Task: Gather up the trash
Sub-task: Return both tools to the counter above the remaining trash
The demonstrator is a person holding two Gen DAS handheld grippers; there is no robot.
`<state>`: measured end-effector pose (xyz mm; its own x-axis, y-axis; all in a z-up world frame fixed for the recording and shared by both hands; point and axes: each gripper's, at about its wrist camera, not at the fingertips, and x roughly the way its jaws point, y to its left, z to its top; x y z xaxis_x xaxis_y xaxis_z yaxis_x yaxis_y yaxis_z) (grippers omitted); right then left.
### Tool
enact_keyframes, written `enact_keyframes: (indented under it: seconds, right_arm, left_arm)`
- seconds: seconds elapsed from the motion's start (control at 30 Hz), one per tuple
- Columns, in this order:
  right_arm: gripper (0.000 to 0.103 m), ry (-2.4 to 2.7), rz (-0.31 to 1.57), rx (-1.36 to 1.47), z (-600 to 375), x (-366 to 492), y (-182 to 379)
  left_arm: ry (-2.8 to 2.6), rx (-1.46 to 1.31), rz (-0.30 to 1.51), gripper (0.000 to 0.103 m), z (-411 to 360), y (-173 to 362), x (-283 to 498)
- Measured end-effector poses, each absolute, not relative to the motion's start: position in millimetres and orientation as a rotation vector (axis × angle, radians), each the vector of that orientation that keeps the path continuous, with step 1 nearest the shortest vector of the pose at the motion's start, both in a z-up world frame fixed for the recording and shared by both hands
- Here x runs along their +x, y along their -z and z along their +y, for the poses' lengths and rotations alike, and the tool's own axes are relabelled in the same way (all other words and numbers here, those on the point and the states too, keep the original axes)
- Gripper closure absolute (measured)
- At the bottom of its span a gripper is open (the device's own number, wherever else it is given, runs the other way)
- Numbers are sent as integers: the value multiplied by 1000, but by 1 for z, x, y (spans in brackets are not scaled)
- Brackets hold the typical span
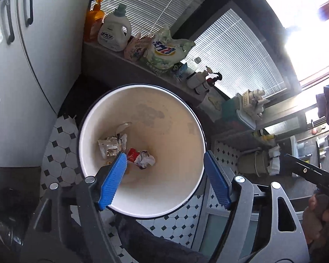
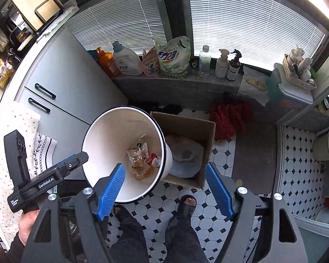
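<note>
Down in the bottom of the white bin (image 1: 142, 118) lies the trash: a crumpled clear wrapper (image 1: 111, 145), a red scrap (image 1: 132, 153) and a balled-up white paper (image 1: 145, 160), all bunched together on the bin floor. The bin itself stands on the black-and-white tiled floor (image 2: 219, 160), tight against a grey cabinet (image 2: 76, 81) on one side and touching an open cardboard box (image 2: 186, 127) on the other, a pale bag lying inside that box. And here's the left gripper (image 1: 164, 179), poised right over the bin's mouth, blue fingers (image 1: 113, 182) spread wide with nothing between them, released. The right gripper (image 2: 164, 188) hangs above the bin's near rim and the floor, its jaws just as wide, nothing caught in them either. Behind it all, a sill under the blinds carries a white detergent jug (image 2: 127, 61), an orange bottle (image 2: 106, 62) and a refill pouch (image 2: 175, 57). The person's sandalled feet (image 2: 186, 206) show on the tiles below.
</note>
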<state>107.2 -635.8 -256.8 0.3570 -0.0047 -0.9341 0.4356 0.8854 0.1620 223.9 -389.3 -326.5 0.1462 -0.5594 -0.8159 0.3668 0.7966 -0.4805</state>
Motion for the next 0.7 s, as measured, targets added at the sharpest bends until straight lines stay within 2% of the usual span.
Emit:
enact_keyframes:
  seconds: [0.03, 0.2, 0.37, 0.7]
  right_arm:
    - [20, 284, 1170, 413, -630, 112, 253]
    - [10, 227, 1108, 405, -594, 137, 235]
    - [8, 174, 1017, 399, -548, 165, 206]
    - [8, 35, 876, 349, -444, 213, 152]
  left_arm:
    - [659, -176, 1242, 29, -381, 318, 225]
    - [555, -164, 1149, 11, -326, 274, 235]
    - [459, -162, 1034, 6, -265, 224, 241]
    - [293, -221, 845, 6, -151, 141, 236]
